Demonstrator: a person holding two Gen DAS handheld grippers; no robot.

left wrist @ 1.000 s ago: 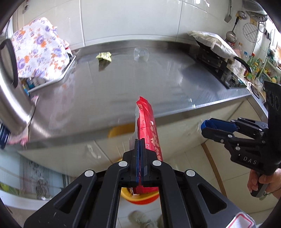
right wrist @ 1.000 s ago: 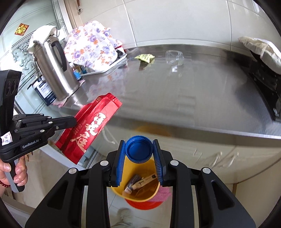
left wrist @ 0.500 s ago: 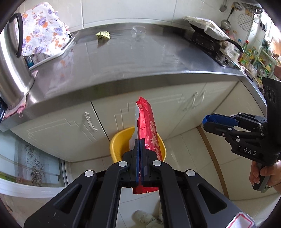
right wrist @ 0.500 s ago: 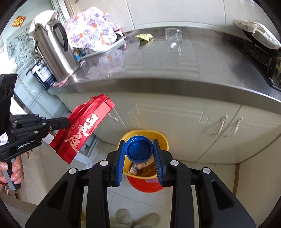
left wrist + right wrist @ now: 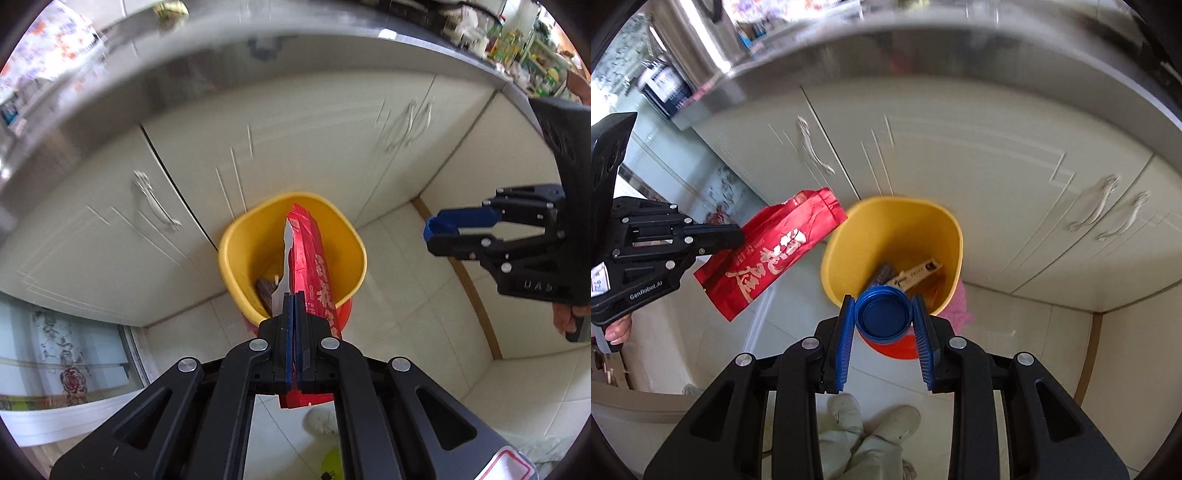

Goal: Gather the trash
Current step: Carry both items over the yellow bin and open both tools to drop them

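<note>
Yellow plastic bin [image 5: 955, 236] on the tiled floor already holds some scraps; 2 pieces are not yet dropped. The left gripper [image 5: 293, 325] pinches a flat red foil snack bag [image 5: 314, 266] above it, the right gripper [image 5: 884, 314] clamps a round blue plastic cap [image 5: 882, 314] over the rim. Cream cabinet doors [image 5: 960, 155] stand behind; nothing blocks the drop.

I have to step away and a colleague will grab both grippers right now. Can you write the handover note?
Left gripper: shut on the red snack bag, held in the air beside the yellow bin, not over it judging by the right wrist view.
Right gripper: shut on the blue bottle cap, above the bin's near rim.
Done: bin already holds some wrappers.
Left: drop the cap, bring the bag over the bin and release it, then check the counter; it is too blurred to judge.
</note>
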